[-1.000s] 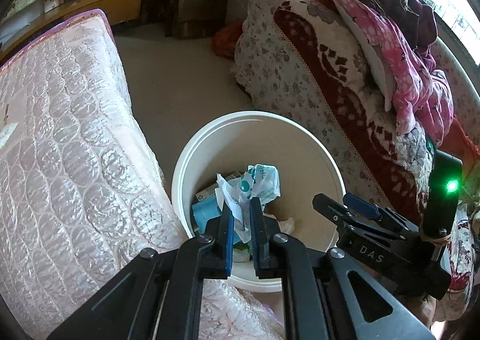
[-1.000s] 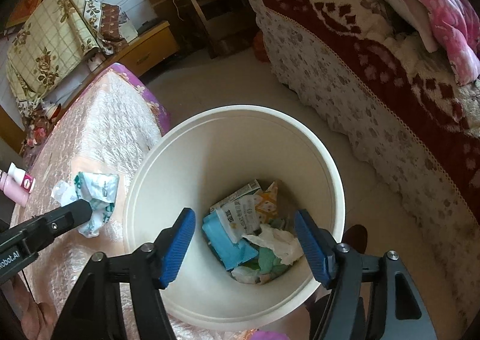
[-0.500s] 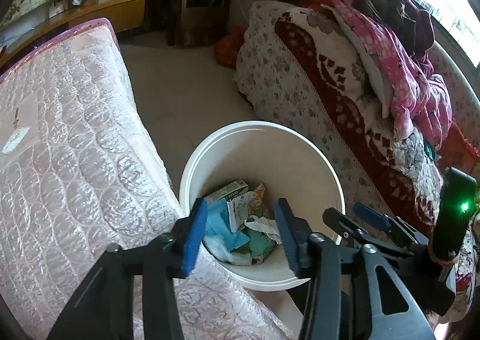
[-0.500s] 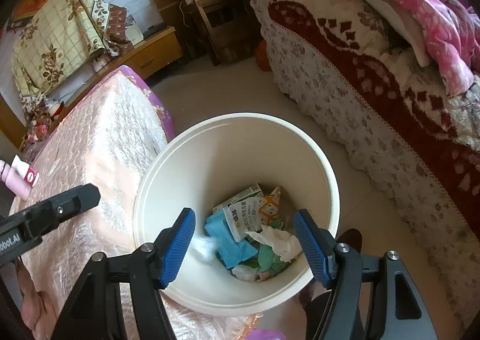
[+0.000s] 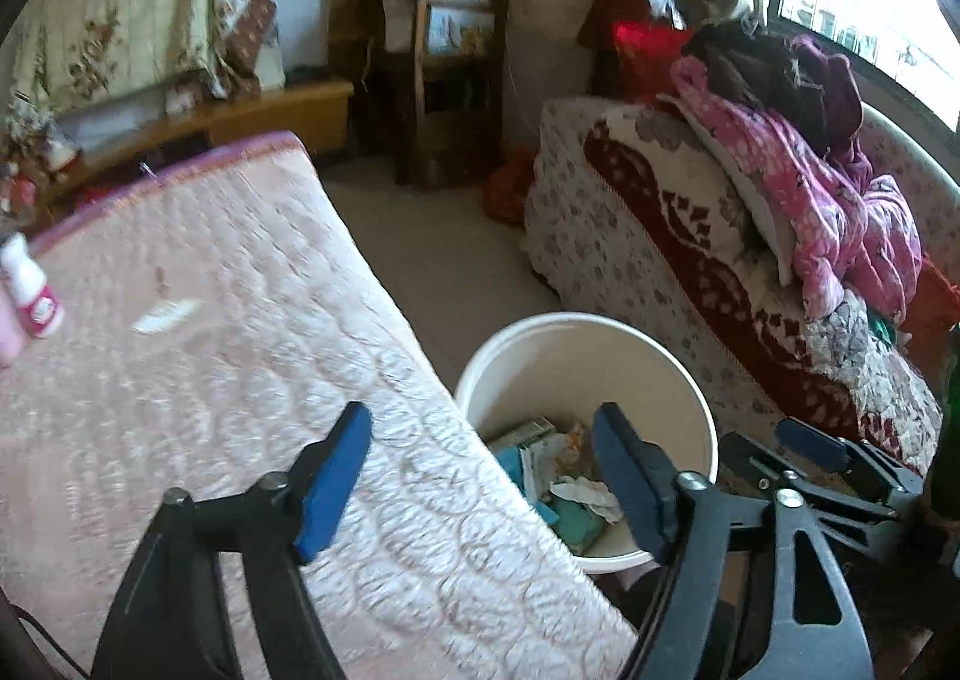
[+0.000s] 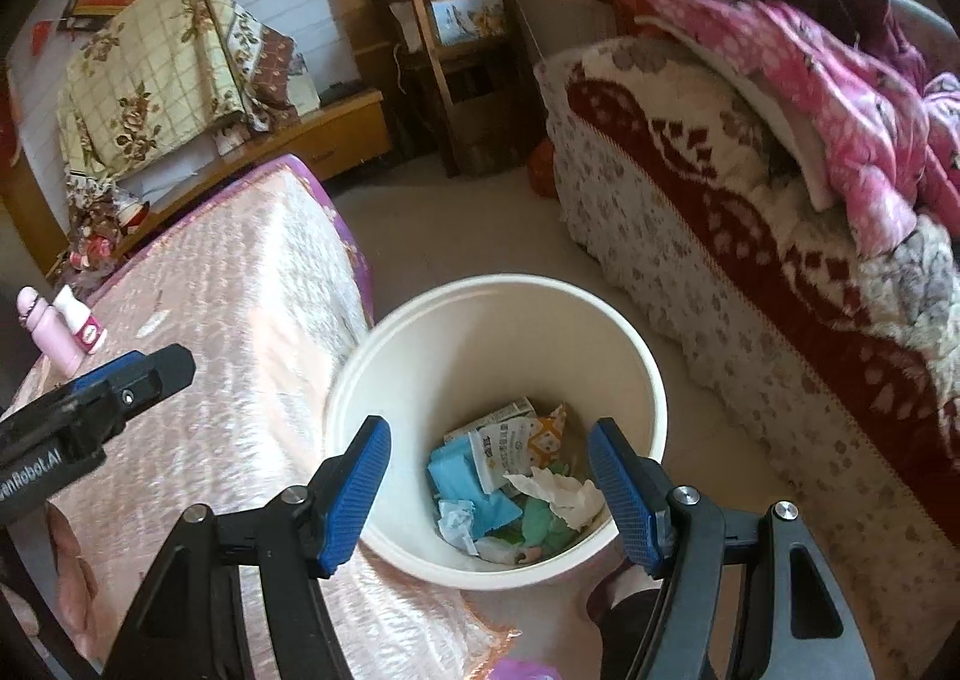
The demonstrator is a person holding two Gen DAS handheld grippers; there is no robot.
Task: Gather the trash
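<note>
Both grippers stand wide apart with nothing between their blue pads. The left gripper [image 5: 480,482] hangs over the edge of the pink quilted table cover [image 5: 240,356], its left pad above the fabric and its right pad above the white bucket [image 5: 528,338]. The right gripper [image 6: 489,491] is centred over the same bucket [image 6: 420,320], 1 pad on each side of the opening, not touching the rim as far as the view shows. The bucket sits on the pale floor [image 6: 468,224] in the gap between the covered table and the sofa draped in a red and cream floral blanket [image 6: 750,236]; its near-left rim lies against or just under the hanging edge of the table cover. The collected trash [image 6: 510,482] lies at the bottom of the bucket: a light blue packet, a white printed wrapper, a small carton, a crumpled white tissue and some green scraps, heaped together. In the right wrist view the left gripper [image 6: 114,380] shows at the left edge, over the table cover. Further back on the table stand a pink bottle [image 6: 51,332] and, just beside it, a small white bottle with a pink label [image 6: 81,320]. A pile of pink clothing [image 6: 840,98] lies on the sofa.
</note>
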